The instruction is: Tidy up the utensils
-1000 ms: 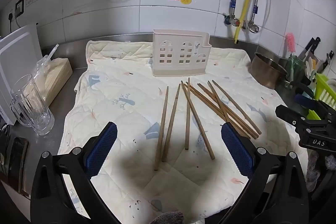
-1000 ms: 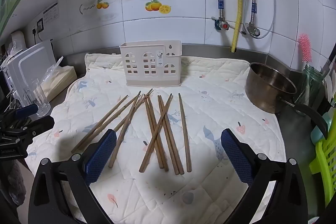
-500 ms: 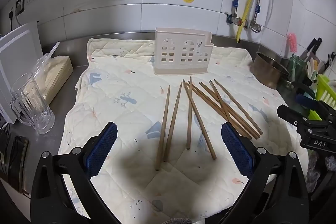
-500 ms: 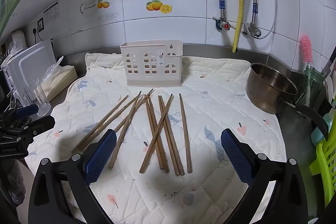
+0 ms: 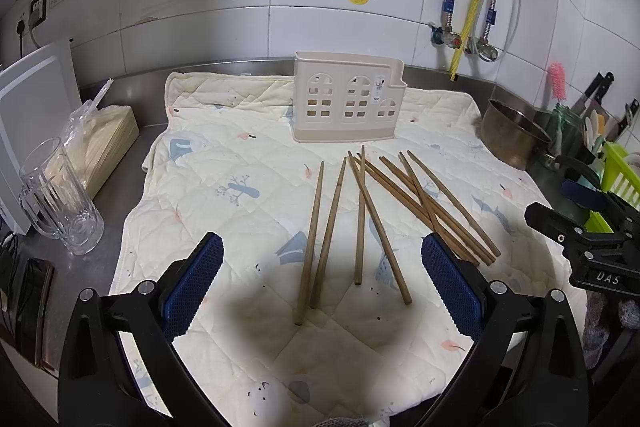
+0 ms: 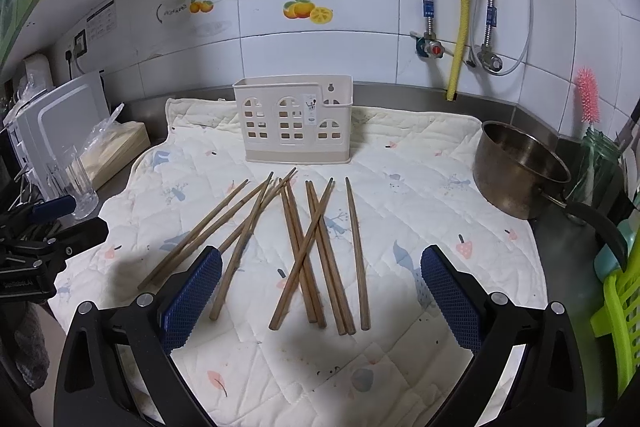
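Little has shifted since a second ago: your left tool has eased slightly forward, its view a touch nearer the chopsticks. Both it and your right tool hover spread wide, holding nothing. They lie loose, perhaps ten, on the quilted mat before the empty-looking beige holder.

white tiled wall behind steel counter.
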`<state>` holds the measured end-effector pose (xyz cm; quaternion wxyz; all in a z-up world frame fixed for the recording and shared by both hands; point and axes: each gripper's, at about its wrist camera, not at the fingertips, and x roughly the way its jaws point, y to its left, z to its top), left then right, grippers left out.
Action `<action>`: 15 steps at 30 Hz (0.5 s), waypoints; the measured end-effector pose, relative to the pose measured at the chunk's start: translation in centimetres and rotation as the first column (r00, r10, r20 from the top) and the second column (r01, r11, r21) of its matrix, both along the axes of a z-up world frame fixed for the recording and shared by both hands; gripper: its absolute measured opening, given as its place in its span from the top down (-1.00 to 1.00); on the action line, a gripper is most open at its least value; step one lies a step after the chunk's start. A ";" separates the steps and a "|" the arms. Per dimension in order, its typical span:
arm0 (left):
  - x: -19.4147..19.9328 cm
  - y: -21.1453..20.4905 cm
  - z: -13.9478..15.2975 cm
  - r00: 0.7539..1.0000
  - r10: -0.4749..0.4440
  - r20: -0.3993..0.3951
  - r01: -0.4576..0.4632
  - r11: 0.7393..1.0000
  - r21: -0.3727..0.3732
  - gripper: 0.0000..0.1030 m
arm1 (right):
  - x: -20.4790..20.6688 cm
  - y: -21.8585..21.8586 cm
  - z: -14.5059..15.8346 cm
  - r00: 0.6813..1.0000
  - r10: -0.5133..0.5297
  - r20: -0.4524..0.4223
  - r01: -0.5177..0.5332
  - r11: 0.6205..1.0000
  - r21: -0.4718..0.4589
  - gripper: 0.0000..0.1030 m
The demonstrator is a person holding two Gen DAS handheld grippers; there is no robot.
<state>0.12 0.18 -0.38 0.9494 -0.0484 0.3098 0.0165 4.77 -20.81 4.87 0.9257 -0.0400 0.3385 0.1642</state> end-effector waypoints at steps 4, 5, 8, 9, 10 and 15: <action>-0.2 -0.1 -0.1 1.000 0.003 -0.001 -0.003 1.000 -0.006 -0.90 | 0.0 -0.1 0.0 1.000 -0.003 0.001 0.003 1.000 0.000 -0.87; -0.3 -0.2 -0.1 1.000 0.003 -0.002 -0.003 1.000 -0.007 -0.90 | 0.0 -0.1 0.0 1.000 -0.002 0.001 0.002 1.000 -0.001 -0.87; 0.2 0.2 -0.1 1.000 0.003 -0.008 -0.003 1.000 -0.012 -0.90 | 0.1 -0.1 0.0 1.000 -0.003 0.001 0.003 1.000 -0.002 -0.87; 0.2 0.2 -0.1 1.000 0.004 -0.009 -0.004 1.000 -0.012 -0.90 | 0.0 0.0 0.0 1.000 -0.003 0.002 0.003 1.000 -0.003 -0.87; 0.2 0.2 -0.1 1.000 0.005 -0.010 -0.005 1.000 -0.013 -0.90 | 0.0 0.0 0.0 1.000 -0.003 0.001 0.003 1.000 -0.002 -0.87; 0.1 0.1 -0.3 1.000 0.007 -0.011 -0.007 1.000 -0.016 -0.90 | 0.0 0.0 -0.1 1.000 -0.001 -0.001 0.001 1.000 -0.001 -0.87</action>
